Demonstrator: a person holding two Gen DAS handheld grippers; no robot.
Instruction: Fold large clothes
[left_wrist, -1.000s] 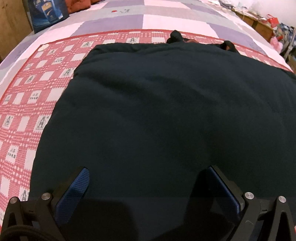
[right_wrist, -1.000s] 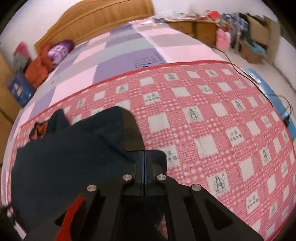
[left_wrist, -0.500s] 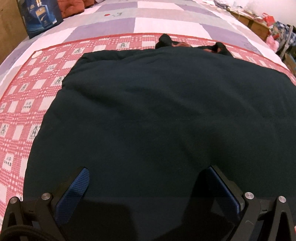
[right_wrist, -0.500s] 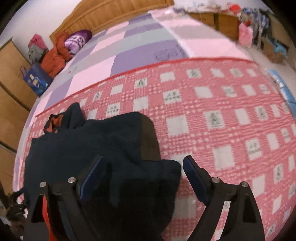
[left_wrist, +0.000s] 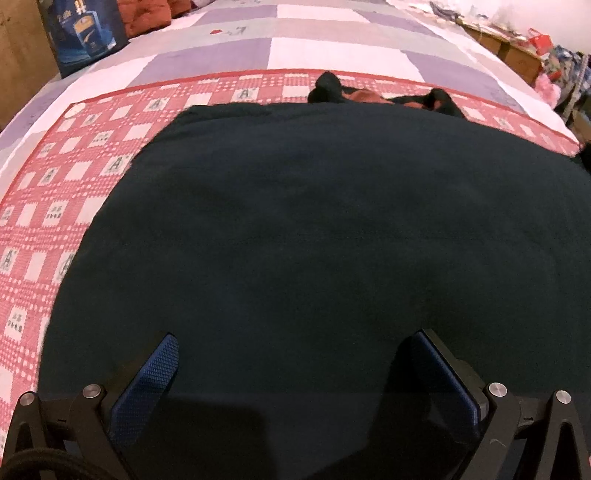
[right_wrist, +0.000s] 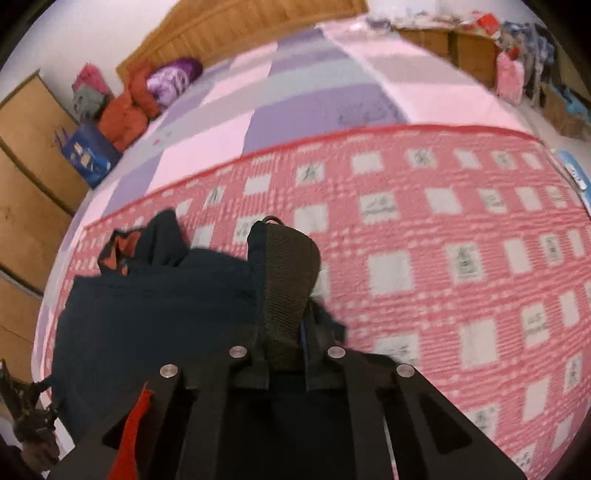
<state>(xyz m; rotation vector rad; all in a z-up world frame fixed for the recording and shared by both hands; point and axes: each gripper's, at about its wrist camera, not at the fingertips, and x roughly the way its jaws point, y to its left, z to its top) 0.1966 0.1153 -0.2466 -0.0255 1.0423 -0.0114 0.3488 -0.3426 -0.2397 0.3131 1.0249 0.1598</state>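
A large dark navy garment lies spread flat on a red-and-white checked blanket; its hood with orange lining is at the far edge. My left gripper is open just over the near part of the garment, holding nothing. In the right wrist view the garment lies left of centre. My right gripper is shut on the garment's ribbed cuff, which stands up between the fingers.
A pink, grey and purple quilt covers the bed beyond the blanket. A blue bag and bundled clothes sit by the wooden headboard. A wardrobe stands left, cluttered boxes right.
My right gripper opened half a second ago and has now closed on the ribbed cuff. My left gripper stayed open and moved slightly over the garment.
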